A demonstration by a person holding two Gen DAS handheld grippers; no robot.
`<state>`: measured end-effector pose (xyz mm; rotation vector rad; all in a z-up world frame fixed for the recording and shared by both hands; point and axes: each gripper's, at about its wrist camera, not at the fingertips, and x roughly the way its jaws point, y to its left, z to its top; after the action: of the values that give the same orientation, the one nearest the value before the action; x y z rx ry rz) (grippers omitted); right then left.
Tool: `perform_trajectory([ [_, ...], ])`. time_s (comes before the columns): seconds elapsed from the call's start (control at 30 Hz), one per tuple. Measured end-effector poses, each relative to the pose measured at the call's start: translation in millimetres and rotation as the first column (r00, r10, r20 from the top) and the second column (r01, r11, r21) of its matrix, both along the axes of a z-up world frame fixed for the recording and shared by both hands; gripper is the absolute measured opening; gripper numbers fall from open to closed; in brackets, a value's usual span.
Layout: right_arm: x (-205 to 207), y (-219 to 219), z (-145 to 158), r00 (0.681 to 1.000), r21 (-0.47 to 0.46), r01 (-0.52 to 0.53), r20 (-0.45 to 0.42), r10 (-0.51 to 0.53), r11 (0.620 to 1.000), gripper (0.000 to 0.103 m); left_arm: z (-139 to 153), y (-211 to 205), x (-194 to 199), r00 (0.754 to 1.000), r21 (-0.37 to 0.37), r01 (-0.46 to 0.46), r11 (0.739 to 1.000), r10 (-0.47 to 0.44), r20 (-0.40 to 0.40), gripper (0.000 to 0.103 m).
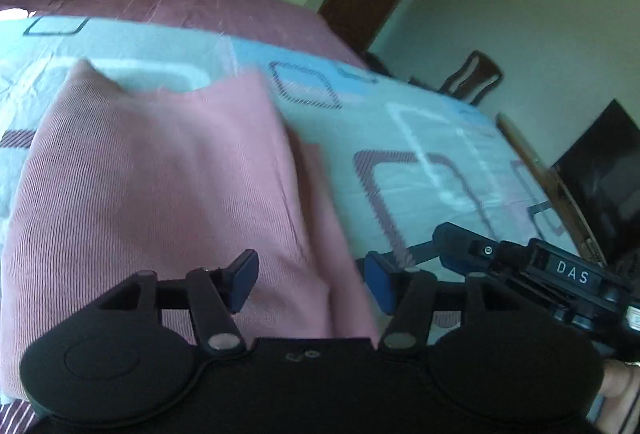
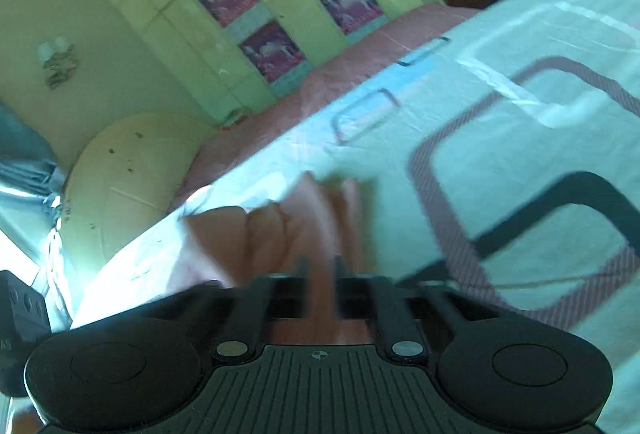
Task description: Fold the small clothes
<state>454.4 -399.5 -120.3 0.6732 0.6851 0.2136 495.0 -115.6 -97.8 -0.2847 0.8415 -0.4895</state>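
**Operator:** Nearest the lens in the left wrist view is the left tool. Report its state.

**Inspector:** Its two blue pads stand apart, roughly half open. Pink cloth shows through the gap, but neither pad presses on it, so nothing is gripped.

**Operator:** And the right tool?

**Inspector:** Motion blur smears its fingers in the right wrist view. They appear apart, with pink cloth visible beyond the gap; no grip can be confirmed. In the left wrist view its body enters from the lower right, just beside the left tool.

**Operator:** Location of the task item?

**Inspector:** One pink ribbed garment lies on the bed, over a pale blue sheet printed with rounded squares. It already looks doubled over, with a lower layer showing along its right edge.

**Operator:** Which relation governs the coming move?

**Inspector:** From the left tool the garment lies directly ahead and to the left, its long axis running away from the lens toward the far end of the bed. The left tool is over its near edge; the right tool sits off its right edge, above bare sheet. I judge the left hand nearer for any regrasp.

**Operator:** Counts?

**Inspector:** One garment, two tools, one bed. Farther off: one chair, one dark screen, one wardrobe.
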Motion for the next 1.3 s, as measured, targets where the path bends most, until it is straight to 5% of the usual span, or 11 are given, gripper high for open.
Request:
perform_trajectory([
  [0.17,-1.5,-5.8,-4.1,0.996,0.117,-0.080,0.036,0.076,0.990,0.061,14.6,66.4,-3.8,0.983,0.050,-0.161,0.986,0.156,0.096,0.054],
  [0.3,21.6,28.7,-17.5,0.981,0.126,-0.195,0.009,0.195,0.973,0.054,5.2,106.1,22.6,0.964,0.074,-0.265,0.961,0.266,0.001,0.047],
  [0.47,53.5,55.5,-42.6,0.964,0.120,-0.249,-0.068,0.258,0.961,0.054,-32.0,125.8,34.1,0.958,0.144,-0.261,0.955,0.275,-0.087,0.040],
  [0.6,70.1,65.5,-55.2,0.951,0.106,-0.280,-0.105,0.291,0.954,0.053,-49.0,146.9,26.1,0.942,0.051,-0.303,0.952,0.307,-0.136,0.041],
  [0.73,78.1,74.9,-59.3,0.935,0.107,-0.327,-0.111,0.338,0.939,0.053,-52.1,150.6,28.0,0.948,0.036,-0.285,0.958,0.287,-0.137,0.042],
  [0.8,80.9,85.2,-58.1,0.928,0.070,-0.347,-0.118,0.353,0.935,0.053,-54.7,153.8,30.5,0.952,0.025,-0.270,0.963,0.271,-0.141,0.043],
  [0.93,84.4,102.9,-52.7,0.923,-0.045,-0.368,-0.141,0.358,0.929,0.029,-57.7,155.9,34.2,0.959,0.016,-0.245,0.969,0.245,-0.141,0.044],
  [1.13,79.3,128.0,-40.9,0.919,-0.223,-0.390,-0.149,0.364,0.893,0.013,-61.0,157.6,36.6,0.964,0.004,-0.229,0.974,0.227,-0.139,0.045],
  [1.3,71.3,142.0,-33.5,0.919,-0.335,-0.394,-0.139,0.369,0.856,0.010,-57.9,156.9,38.8,0.963,0.013,-0.223,0.975,0.223,-0.150,0.045],
])
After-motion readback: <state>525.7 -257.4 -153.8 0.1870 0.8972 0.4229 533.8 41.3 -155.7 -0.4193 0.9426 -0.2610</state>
